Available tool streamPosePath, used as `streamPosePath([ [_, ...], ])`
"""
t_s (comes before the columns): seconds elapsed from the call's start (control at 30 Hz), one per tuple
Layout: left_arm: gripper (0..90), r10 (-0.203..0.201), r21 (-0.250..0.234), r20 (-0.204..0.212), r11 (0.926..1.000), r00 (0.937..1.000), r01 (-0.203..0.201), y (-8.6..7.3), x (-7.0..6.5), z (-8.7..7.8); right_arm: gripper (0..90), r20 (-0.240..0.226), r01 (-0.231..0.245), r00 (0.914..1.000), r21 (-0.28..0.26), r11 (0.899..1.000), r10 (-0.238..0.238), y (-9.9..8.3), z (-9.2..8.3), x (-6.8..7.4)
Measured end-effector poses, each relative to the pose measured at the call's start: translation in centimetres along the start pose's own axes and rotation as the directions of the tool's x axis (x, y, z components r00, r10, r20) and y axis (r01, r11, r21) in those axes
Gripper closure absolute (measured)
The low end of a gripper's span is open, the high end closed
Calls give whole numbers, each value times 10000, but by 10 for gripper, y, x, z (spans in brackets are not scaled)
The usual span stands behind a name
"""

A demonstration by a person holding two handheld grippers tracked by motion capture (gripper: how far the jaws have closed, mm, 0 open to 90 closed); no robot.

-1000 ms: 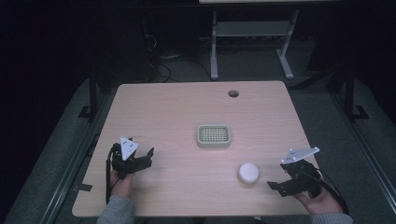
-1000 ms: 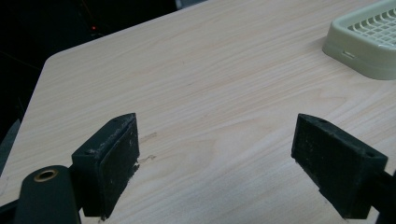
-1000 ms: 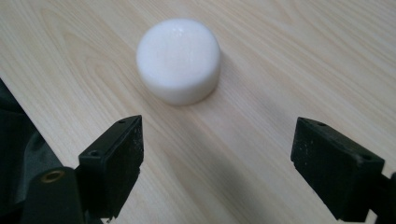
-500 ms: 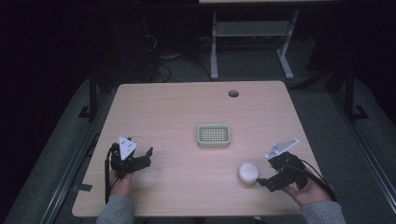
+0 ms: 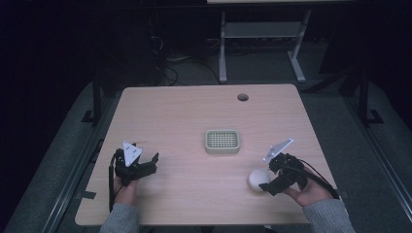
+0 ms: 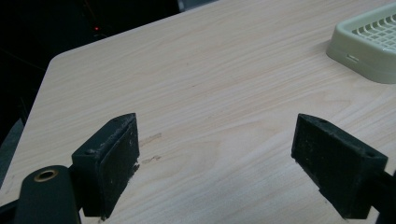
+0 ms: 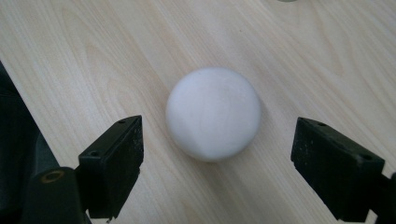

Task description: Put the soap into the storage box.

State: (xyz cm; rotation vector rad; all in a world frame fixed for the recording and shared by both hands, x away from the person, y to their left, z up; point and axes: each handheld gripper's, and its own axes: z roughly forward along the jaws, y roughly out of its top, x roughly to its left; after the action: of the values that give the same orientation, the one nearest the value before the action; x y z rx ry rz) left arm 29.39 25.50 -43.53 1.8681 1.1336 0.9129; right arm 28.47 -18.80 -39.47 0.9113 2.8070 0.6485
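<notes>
Since 1 s ago, right gripper [image 5: 266,186] has advanced on the smooth white matte ball [image 7: 213,113], jaws spread either side. Ball at table's [image 5: 175,116] 5 o'clock; prob. light, roll-prone: pinch at equator. Left gripper [image 6: 215,163] spread, empty.

Open table [image 5: 184,121] surrounds the white ball [image 7: 213,113]; the right gripper [image 7: 217,163] has its jaws spread wider than it. The slotted tray [image 5: 222,141] stands apart, seemingly the sole obstruction.
</notes>
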Motion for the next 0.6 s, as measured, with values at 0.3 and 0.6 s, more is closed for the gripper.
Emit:
streamPosePath([
  [0.3,148,18,-15,-26,10000,10000,-18,0,1,0,163,-183,196,9997,380,9991,-189,10,13,-1],
  [0.6,148,-19,4,1,10000,10000,19,0,0,0,162,-268,308,9992,783,9965,-288,15,23,-3],
])
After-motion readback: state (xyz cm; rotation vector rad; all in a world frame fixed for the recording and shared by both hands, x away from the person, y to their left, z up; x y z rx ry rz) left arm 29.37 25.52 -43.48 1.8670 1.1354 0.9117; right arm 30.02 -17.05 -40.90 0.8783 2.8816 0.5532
